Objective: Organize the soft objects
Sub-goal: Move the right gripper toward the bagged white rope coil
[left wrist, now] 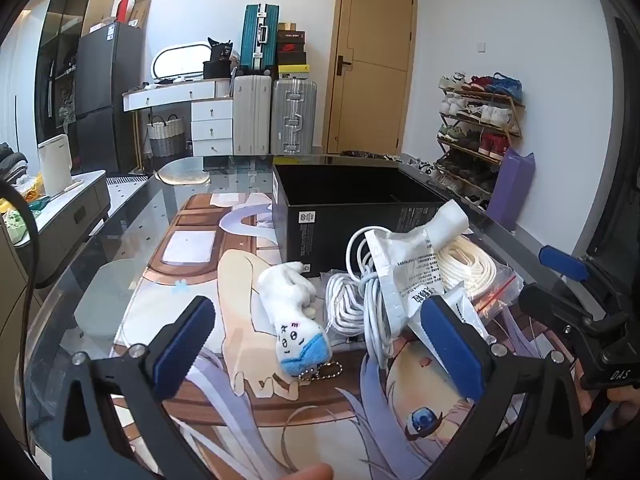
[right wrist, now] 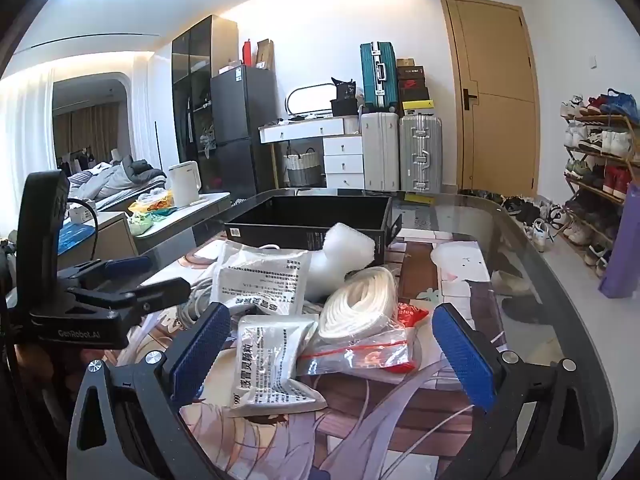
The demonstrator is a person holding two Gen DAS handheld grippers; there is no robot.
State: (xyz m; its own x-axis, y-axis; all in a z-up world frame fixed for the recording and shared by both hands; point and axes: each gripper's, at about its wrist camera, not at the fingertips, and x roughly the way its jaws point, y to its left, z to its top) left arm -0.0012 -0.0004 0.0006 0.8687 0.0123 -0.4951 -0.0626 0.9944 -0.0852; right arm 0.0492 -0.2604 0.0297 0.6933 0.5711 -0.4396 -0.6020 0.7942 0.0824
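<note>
A white plush keychain toy with a blue end lies on the printed mat, between my open left gripper's fingers and just beyond them. Right of it lie coiled white cables, silver foil packets and a white rope coil in a zip bag. An open black box stands behind them. In the right wrist view my open right gripper hovers over a small foil packet and the zip bag with the rope coil. A larger foil packet, bubble wrap and the black box lie beyond.
The glass table's curved edge runs along the right. A shoe rack and a purple bag stand on the floor to the right. Suitcases, a white desk and a dark fridge line the far wall.
</note>
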